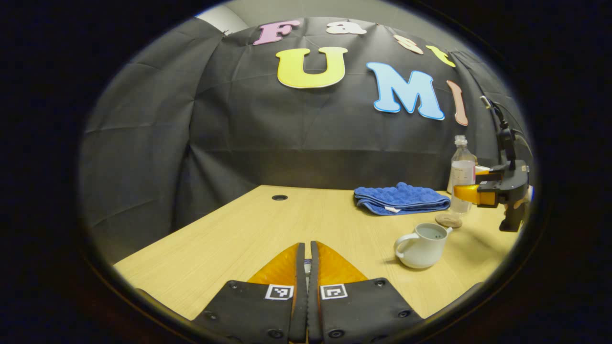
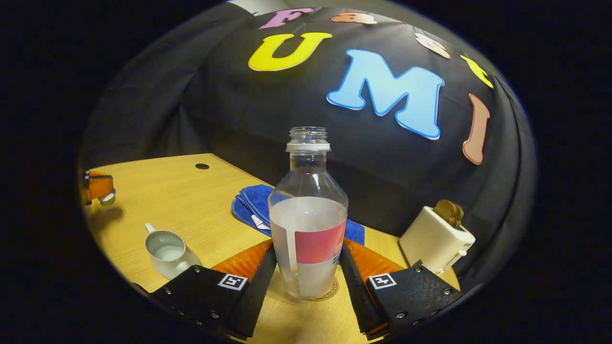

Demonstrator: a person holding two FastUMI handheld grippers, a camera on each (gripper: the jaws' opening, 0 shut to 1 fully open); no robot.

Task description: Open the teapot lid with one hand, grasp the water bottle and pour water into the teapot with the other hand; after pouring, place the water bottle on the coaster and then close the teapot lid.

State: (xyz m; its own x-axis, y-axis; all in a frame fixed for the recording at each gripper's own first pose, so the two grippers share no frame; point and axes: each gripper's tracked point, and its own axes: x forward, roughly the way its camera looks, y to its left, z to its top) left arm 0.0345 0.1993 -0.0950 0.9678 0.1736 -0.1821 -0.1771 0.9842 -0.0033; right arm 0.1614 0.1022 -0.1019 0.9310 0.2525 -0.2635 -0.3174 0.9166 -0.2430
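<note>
Teapot (image 2: 168, 253) sits lidless on the desk (image 2: 191, 210), left of centre, water visible inside. Left gripper (image 1: 306, 260) hovers over the near desk, fingers (image 1: 279, 267) pressed together; whether the small pale thing between them is the lid, cannot tell. Blue cloth (image 1: 400, 198) lies folded at the far side. Water bottle (image 2: 308, 224) stands upright, uncapped, on the coaster (image 2: 330, 292). Right gripper (image 2: 306, 267) fingers flank the bottle, slightly apart from it. Cream box (image 2: 436, 240) at far right.
</note>
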